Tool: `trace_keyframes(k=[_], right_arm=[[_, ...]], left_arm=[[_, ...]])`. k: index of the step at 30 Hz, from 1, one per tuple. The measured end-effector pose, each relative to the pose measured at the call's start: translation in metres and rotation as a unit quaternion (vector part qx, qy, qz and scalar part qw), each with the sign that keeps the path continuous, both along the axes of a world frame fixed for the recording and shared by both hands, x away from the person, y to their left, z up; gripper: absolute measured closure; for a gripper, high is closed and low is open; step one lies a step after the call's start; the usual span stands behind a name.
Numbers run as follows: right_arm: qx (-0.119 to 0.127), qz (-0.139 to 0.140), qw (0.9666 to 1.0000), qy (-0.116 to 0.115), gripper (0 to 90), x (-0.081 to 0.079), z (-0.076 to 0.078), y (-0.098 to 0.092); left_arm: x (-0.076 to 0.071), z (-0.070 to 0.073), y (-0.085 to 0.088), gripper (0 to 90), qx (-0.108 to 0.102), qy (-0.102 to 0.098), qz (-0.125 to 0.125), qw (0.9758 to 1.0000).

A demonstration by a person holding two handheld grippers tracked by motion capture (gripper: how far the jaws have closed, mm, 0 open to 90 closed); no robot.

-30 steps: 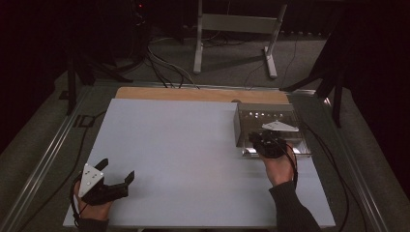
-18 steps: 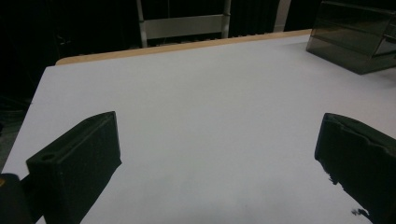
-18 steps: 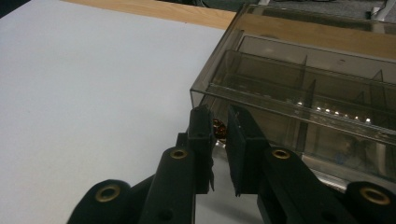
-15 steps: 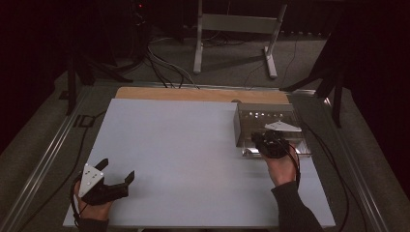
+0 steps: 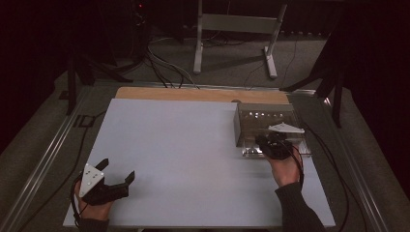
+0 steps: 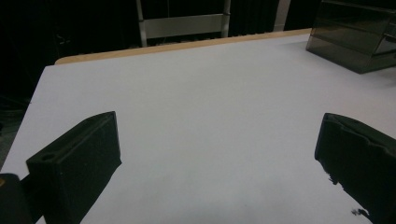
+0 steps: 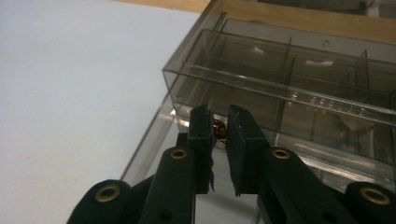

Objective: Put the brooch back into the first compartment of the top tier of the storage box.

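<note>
Right gripper (image 7: 219,135): jaws nearly closed, tips pinching a small reddish-brown piece (image 7: 219,129) at the open tray of the smoky box (image 5: 266,121) | Left gripper (image 5: 118,175): jaws wide apart, nothing held, low over the white table (image 5: 193,145), well apart from the box

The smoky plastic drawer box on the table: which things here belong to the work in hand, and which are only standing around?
In the work:
- drawer box
- its pulled-out drawer
- small reddish-brown knob between the jaw tips
- right gripper, jaws nearly together at that knob

Only standing around:
- left gripper, open, resting on the white table
- metal stand on the floor behind
</note>
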State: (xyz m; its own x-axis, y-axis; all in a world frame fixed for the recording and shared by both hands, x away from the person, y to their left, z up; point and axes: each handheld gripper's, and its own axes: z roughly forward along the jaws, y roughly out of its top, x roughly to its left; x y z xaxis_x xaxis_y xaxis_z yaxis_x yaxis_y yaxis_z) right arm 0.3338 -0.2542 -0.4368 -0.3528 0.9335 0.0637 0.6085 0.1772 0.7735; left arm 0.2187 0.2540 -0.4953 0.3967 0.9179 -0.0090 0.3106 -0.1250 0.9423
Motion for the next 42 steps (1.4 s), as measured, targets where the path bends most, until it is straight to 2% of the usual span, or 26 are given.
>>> trace_keyframes(k=[20, 34, 37, 42], right_arm=[[-0.009, -0.001, 0.9997, 0.022, 80.9, 0.0032, -0.0092, -0.0071], [-0.008, 0.000, 0.9996, 0.025, 80.6, 0.0041, -0.0100, -0.0066], [-0.006, -0.001, 0.9996, 0.026, 78.7, 0.0045, -0.0099, -0.0072], [0.004, -0.004, 0.9999, 0.016, 66.4, 0.0017, -0.0060, -0.0084]], left_arm=[[-0.0002, 0.0001, -0.0001, 0.9, 0.001, 0.000, 0.000, 1.0000], [0.0001, -0.0001, -0.0001, 0.9, 0.001, 0.001, -0.001, 1.0000], [0.0000, 0.0000, -0.0002, 0.9, 0.001, 0.001, -0.001, 1.0000], [0.0000, 0.0000, 0.0000, 0.9, 0.001, 0.001, -0.001, 1.0000]])
